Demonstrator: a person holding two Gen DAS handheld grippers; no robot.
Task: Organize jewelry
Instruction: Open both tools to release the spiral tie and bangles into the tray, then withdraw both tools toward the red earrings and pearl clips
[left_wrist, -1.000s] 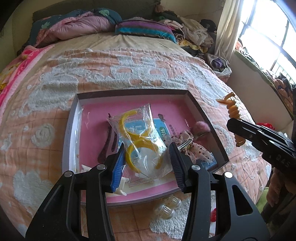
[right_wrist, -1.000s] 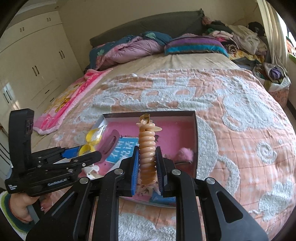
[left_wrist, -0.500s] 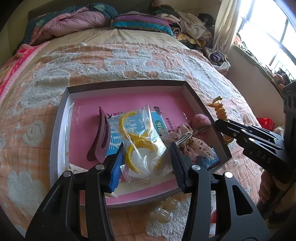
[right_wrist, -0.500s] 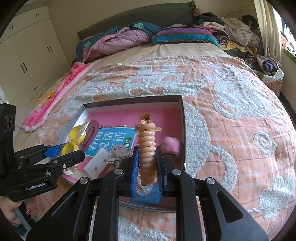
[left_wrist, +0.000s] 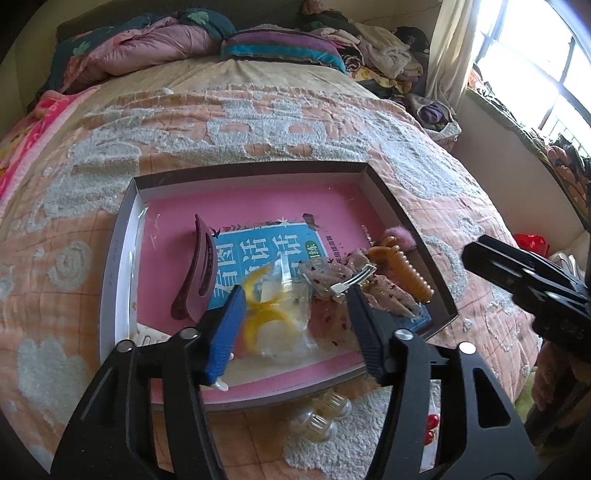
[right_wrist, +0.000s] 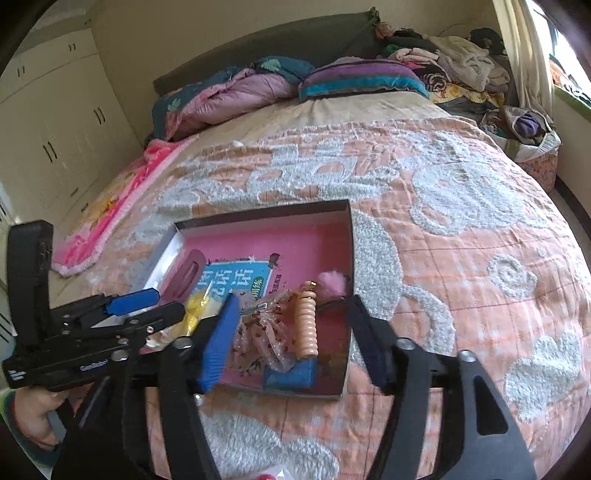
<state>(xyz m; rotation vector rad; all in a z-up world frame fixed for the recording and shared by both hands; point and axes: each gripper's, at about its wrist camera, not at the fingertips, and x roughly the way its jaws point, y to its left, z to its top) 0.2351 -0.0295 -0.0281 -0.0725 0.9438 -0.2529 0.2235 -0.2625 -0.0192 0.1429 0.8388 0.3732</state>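
Observation:
A pink-lined box (left_wrist: 122, 236) (right_wrist: 347, 236) lies on the bed. In it are a clear bag of yellow hoops (left_wrist: 273, 314) (right_wrist: 197, 299), a maroon hair claw (left_wrist: 201, 273) (right_wrist: 186, 275), a blue card (left_wrist: 266, 243) (right_wrist: 236, 277), a floral bow clip (left_wrist: 332, 275) (right_wrist: 264, 328), a pink pompom (left_wrist: 400, 234) (right_wrist: 332, 282) and a peach beaded clip (left_wrist: 410, 273) (right_wrist: 308, 325). My left gripper (left_wrist: 295, 325) is open, its jaws on either side of the bag, which lies loose. My right gripper (right_wrist: 291, 332) is open above the beaded clip, which lies in the box.
Clear beaded items (left_wrist: 325, 413) and red beads (left_wrist: 430, 428) lie on the bedspread in front of the box. Pillows and quilts (right_wrist: 258, 88) are piled at the headboard. Wardrobes (right_wrist: 48, 125) stand at the left, a window (left_wrist: 535, 55) at the right.
My right gripper opened and let the peach beaded clip drop into the box's right side. The bag of yellow hoops has settled lower between my left jaws.

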